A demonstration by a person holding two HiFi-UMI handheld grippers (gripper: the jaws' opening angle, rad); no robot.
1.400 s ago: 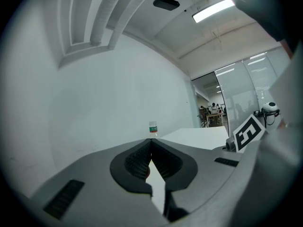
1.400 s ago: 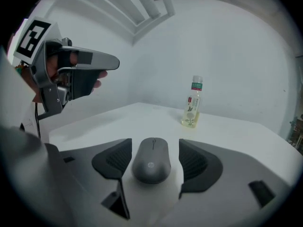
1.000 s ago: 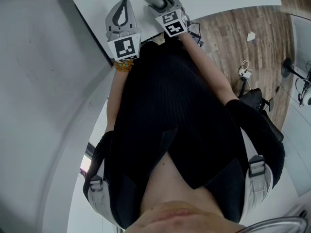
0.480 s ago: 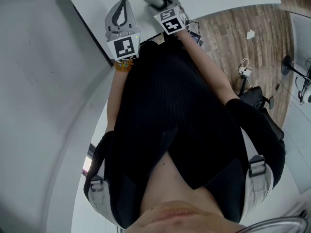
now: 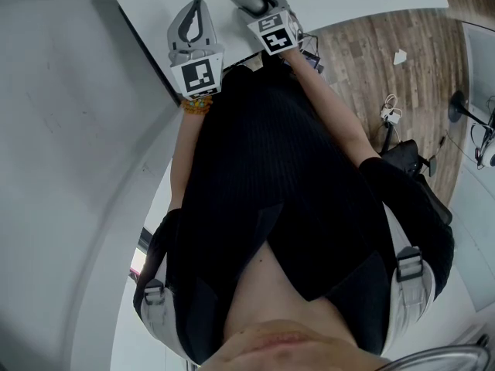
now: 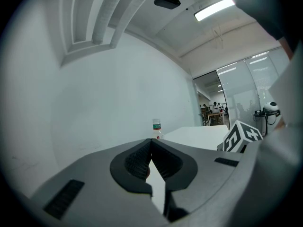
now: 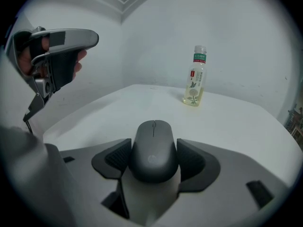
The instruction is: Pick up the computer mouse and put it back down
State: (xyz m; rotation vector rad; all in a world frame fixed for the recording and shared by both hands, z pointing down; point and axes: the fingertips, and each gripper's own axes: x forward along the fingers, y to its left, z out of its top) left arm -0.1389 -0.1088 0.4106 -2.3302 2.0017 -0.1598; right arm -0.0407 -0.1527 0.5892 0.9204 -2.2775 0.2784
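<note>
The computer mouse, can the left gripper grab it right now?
Probably not. The right gripper has its jaws closed on both sides of the computer mouse, so there is little free side to grip, and the left gripper has its own jaws shut.

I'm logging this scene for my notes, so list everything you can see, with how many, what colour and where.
computer mouse: one, dark grey, between the right gripper's jaws above the table
bottle: one, clear with a white cap and a green and white label, upright on the table beyond the mouse
table: one, white, under the mouse and bottle
floor: brown wood pattern, right of the table in the head view, with small white items lying on it
left gripper: one, grey, jaws together on nothing, held to the left of the right gripper
right gripper: one, grey, pads against both sides of the mouse
</note>
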